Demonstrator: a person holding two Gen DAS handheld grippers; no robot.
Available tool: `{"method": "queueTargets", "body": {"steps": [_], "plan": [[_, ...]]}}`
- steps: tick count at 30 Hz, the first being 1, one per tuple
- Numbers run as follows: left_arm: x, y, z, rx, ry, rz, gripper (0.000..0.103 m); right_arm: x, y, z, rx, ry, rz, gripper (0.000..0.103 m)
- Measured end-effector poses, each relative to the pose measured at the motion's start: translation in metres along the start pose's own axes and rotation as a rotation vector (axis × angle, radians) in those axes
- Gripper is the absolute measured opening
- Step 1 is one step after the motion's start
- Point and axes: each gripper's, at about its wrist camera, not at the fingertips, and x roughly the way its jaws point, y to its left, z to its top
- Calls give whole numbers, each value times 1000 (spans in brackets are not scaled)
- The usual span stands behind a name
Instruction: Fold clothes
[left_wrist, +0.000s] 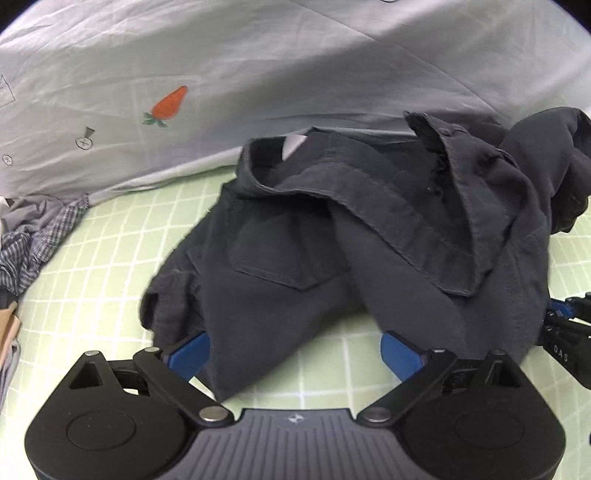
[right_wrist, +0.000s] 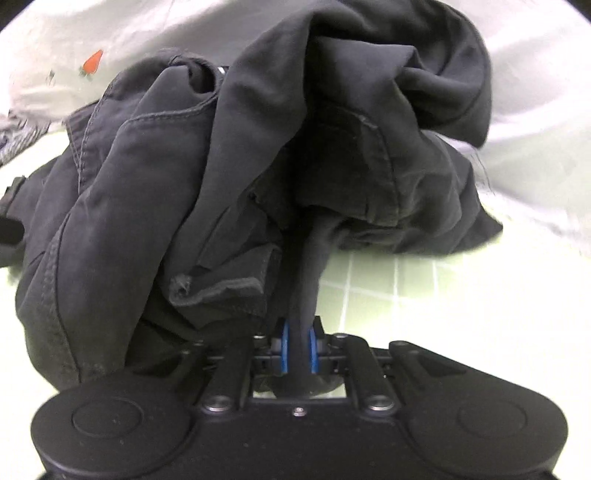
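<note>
A dark navy garment (left_wrist: 369, 229) with a back pocket and waistband lies crumpled on the green checked mat (left_wrist: 110, 266). My left gripper (left_wrist: 295, 350) is open, its blue fingers (left_wrist: 190, 352) spread wide on either side of a hanging fold of the cloth; the fingertips are partly hidden under it. In the right wrist view the same garment (right_wrist: 240, 166) is bunched up in front of the camera. My right gripper (right_wrist: 298, 347) is shut on a pulled-up strand of that dark cloth, pinched between the blue pads (right_wrist: 283, 347). The right gripper's body (left_wrist: 565, 332) shows at the far right edge of the left wrist view.
A pale grey sheet (left_wrist: 258, 74) with a strawberry print (left_wrist: 168, 105) rises behind the mat. A blue checked garment (left_wrist: 33, 236) lies heaped at the left edge, with other fabric below it. Bare green mat (right_wrist: 406, 288) shows to the right of the dark garment.
</note>
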Motion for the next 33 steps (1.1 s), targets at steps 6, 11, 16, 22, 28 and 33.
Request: {"method": "queueTargets", "body": {"steps": [6, 11, 16, 22, 28, 33], "plan": [[-16, 4, -4, -73, -1, -73, 96, -42, -20, -35, 82, -24, -138, 7], [-14, 3, -7, -112, 35, -119, 82, -70, -55, -82, 99, 29, -502, 0], [0, -3, -9, -184, 107, -230, 56, -102, -102, -117, 286, 31, -493, 0], [7, -19, 0, -216, 111, -304, 46, -96, -92, -114, 264, 29, -437, 1], [13, -31, 18, -279, 85, -406, 43, -77, -73, -94, 251, 16, -378, 10], [28, -41, 29, -315, 118, -405, 40, -69, -69, -85, 259, 3, -361, 33]]}}
